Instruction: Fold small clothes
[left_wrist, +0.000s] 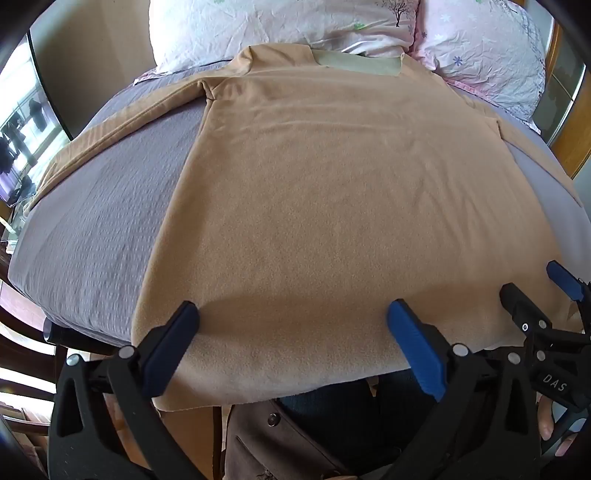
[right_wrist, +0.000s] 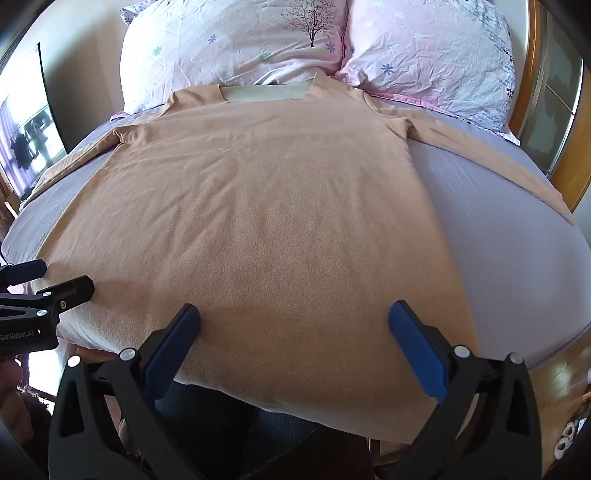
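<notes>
A tan long-sleeved shirt (left_wrist: 314, 192) lies flat on the bed, collar toward the pillows, sleeves spread to both sides, hem hanging over the near edge. It also shows in the right wrist view (right_wrist: 266, 206). My left gripper (left_wrist: 293, 317) is open, its fingers over the hem's left part, holding nothing. My right gripper (right_wrist: 295, 317) is open over the hem's right part, holding nothing. The right gripper also shows in the left wrist view (left_wrist: 535, 284), and the left gripper in the right wrist view (right_wrist: 55, 280).
The bed has a lilac sheet (left_wrist: 96, 206) (right_wrist: 498, 229). Two floral pillows (right_wrist: 236, 40) (right_wrist: 432, 55) lie at the head. A wooden headboard (right_wrist: 532, 96) stands at the right. The person's legs are below the near edge.
</notes>
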